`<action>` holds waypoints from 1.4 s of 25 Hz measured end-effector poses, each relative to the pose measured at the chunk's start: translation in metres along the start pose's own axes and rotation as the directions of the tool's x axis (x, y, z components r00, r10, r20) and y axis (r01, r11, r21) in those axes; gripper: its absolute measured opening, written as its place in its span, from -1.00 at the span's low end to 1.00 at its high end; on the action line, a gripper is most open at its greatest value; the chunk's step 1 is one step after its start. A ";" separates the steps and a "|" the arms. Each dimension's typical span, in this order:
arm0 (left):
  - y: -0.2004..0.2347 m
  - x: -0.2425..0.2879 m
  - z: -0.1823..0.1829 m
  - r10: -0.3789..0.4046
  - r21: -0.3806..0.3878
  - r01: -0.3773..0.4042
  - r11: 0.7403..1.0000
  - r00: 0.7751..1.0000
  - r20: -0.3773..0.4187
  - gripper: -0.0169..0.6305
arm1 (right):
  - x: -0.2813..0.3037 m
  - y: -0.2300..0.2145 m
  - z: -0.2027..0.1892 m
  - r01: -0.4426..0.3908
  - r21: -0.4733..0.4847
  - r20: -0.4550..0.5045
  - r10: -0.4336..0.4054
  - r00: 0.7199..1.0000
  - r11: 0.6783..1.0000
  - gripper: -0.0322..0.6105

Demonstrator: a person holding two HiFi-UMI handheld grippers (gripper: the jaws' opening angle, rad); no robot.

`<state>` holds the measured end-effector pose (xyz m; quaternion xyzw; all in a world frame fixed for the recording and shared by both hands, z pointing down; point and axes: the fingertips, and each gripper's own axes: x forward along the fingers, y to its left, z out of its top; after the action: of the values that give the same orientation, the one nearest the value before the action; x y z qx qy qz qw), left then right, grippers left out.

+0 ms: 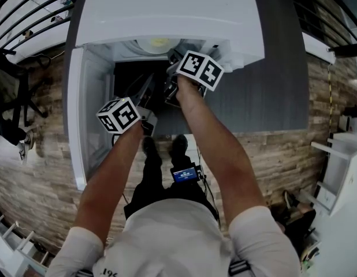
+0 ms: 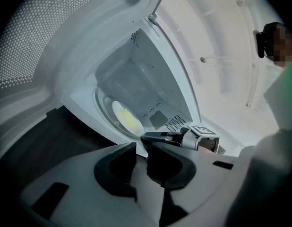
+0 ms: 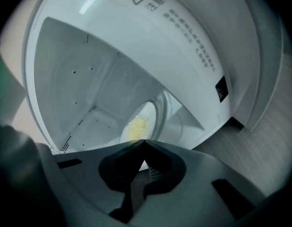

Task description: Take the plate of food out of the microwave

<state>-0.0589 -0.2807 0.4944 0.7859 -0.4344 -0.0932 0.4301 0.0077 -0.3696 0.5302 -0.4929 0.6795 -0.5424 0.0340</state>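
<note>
Right gripper [image 3: 145, 141] pinches the round white plate of yellow food [image 3: 138, 126] by its near rim, for pulling out of the white microwave [image 3: 113, 74]; left gripper [image 2: 142, 145] is parted, empty.

Right claw [image 3: 145, 142] closed, left claw [image 2: 141, 148] slightly agape

we look down on a wood-plank floor [image 1: 45, 172], with a grey counter [image 1: 282, 68] above it. a black chair [image 1: 11, 114] stands at left, white shelves [image 1: 340, 178] at right.
</note>
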 end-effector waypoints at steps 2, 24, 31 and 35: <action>0.000 0.000 0.001 -0.001 -0.006 0.001 1.000 1.000 0.003 -0.70 | -0.001 0.001 0.000 -0.005 -0.008 0.001 0.005 1.000 1.000 -0.90; 0.003 0.001 -0.007 -0.014 -0.040 0.013 0.999 1.000 -0.015 -0.70 | 0.007 -0.004 0.008 0.043 0.049 -0.023 -0.042 0.999 0.998 -0.80; 0.006 0.000 -0.004 -0.005 -0.050 0.005 0.999 1.000 -0.006 -0.70 | 0.005 -0.002 0.005 0.022 0.035 -0.026 -0.021 0.999 0.999 -0.90; 0.005 -0.001 -0.004 -0.009 -0.053 0.009 0.999 1.000 -0.002 -0.70 | 0.000 0.007 0.016 0.075 -0.216 0.015 -0.073 0.997 0.974 -0.89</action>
<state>-0.0600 -0.2788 0.5004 0.7763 -0.4276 -0.1058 0.4509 0.0123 -0.3816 0.5185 -0.5206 0.7154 -0.4645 -0.0376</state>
